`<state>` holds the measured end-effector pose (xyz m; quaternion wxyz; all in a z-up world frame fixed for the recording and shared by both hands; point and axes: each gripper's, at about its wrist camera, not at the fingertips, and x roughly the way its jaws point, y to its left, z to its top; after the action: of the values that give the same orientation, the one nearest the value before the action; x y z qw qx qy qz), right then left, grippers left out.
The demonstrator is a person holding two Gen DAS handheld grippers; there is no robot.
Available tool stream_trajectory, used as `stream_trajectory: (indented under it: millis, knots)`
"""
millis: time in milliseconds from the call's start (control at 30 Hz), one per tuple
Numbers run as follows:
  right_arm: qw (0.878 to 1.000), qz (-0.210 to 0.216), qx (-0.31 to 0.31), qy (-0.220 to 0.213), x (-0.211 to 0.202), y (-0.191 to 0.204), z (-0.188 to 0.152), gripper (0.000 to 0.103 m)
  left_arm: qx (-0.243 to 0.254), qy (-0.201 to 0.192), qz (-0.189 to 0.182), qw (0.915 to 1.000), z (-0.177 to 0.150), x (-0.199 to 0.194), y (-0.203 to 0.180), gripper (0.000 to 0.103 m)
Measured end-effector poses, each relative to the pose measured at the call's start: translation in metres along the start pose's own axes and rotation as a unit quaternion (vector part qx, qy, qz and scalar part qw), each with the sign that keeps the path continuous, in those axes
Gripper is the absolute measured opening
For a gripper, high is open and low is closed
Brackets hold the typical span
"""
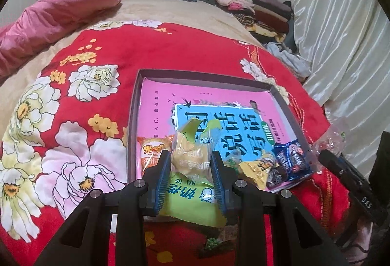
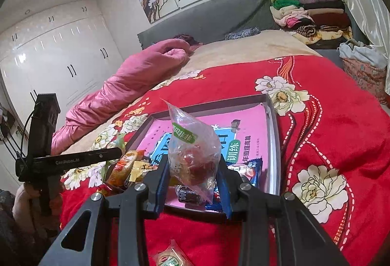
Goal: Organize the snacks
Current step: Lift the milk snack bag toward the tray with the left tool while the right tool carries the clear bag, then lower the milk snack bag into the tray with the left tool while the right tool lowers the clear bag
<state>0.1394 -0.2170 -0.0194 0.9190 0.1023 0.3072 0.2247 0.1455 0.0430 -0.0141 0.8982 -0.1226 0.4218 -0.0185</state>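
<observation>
Clamping a yellow cake packet (image 1: 189, 158) between its blue pads, the left gripper (image 1: 190, 169) hangs over the near edge of a shallow grey box (image 1: 136, 85); the packet's torn green-and-yellow top sticks up past the fingertips, and a green wrapper (image 1: 192, 205) with white characters lies under the jaws at the box's near rim. The right gripper (image 2: 193, 174) is pressed shut on a clear plastic snack bag (image 2: 192, 149) with a green label and something reddish inside; the bag's twisted tip rises well above the pads, over the near part of the same box. The box sits on a red floral blanket (image 1: 170, 51) spread over a bed; a pink book (image 1: 160, 105) with a blue panel lies flat inside it and fills most of the floor. Along the box's near side the snacks gather: an orange packet (image 1: 150, 152) at the near left corner, a yellow triangular packet (image 1: 256, 169) beside a dark wrapped sweet (image 1: 279, 174), and a blue packet (image 1: 292, 158) at the near right corner. In the right wrist view another small packet (image 2: 168, 258) with a green label lies on the blanket outside the box, just below the gripper; the left gripper's black body shows at the left edge. A pink quilt (image 2: 126, 85) lies bunched along the far side; folded clothes (image 2: 309, 12) are stacked by the grey headboard (image 2: 207, 19).
</observation>
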Motion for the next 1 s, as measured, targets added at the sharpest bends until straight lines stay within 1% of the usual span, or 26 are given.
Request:
stream_trajectory:
  millis: [367, 500, 767, 1000]
  knots:
    - [1.0, 0.001, -0.004, 0.012, 0.008, 0.001, -0.001, 0.036, -0.002, 0.01, 0.007, 0.9999, -0.003, 0.007, 0.005, 0.034]
    - [1.0, 0.008, -0.001, 0.024, 0.015, 0.0, -0.001, 0.036, -0.001, 0.015, 0.007, 0.9999, -0.004, 0.011, 0.005, 0.034]
    - [0.999, 0.014, -0.017, 0.048, 0.026, 0.008, -0.005, 0.036, 0.0, 0.021, 0.01, 0.9997, -0.008, 0.015, 0.005, 0.034]
    - [0.997, -0.001, -0.019, 0.069, 0.035, 0.006, -0.009, 0.036, 0.001, 0.025, 0.011, 0.9996, -0.009, 0.018, 0.005, 0.035]
